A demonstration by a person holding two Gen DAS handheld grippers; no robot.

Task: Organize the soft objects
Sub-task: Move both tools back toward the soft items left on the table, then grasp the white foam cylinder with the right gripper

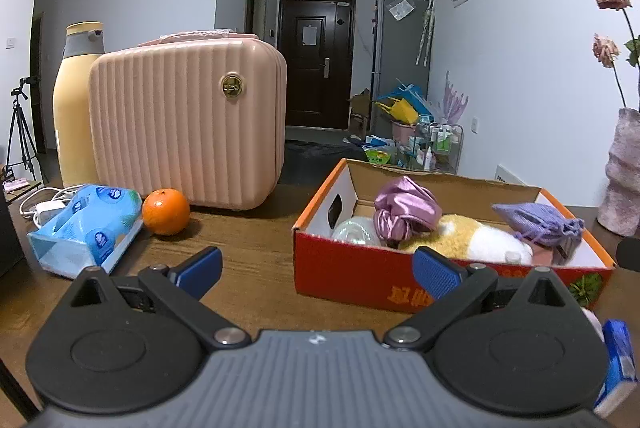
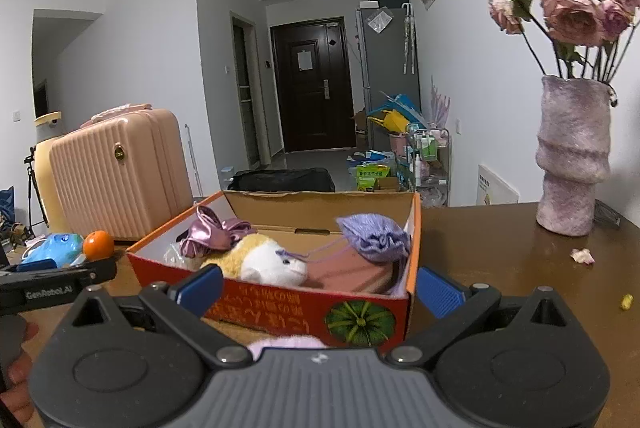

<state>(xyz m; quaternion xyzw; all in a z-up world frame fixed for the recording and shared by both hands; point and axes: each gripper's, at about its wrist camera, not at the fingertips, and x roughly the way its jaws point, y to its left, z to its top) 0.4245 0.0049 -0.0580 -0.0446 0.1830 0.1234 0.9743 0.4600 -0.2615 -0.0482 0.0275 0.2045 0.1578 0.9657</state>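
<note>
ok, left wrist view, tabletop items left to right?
White charger → blue tissue pack → orange → pink suitcase → red cardboard box → purple vase. Left gripper open in the foreground.

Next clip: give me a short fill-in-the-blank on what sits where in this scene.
1. The lavender drawstring pouch lies inside the ____.
2. The orange sits between the tissue pack and the pink ____.
3. The left gripper is ____, holding nothing.

Missing words: box; case; open
</note>
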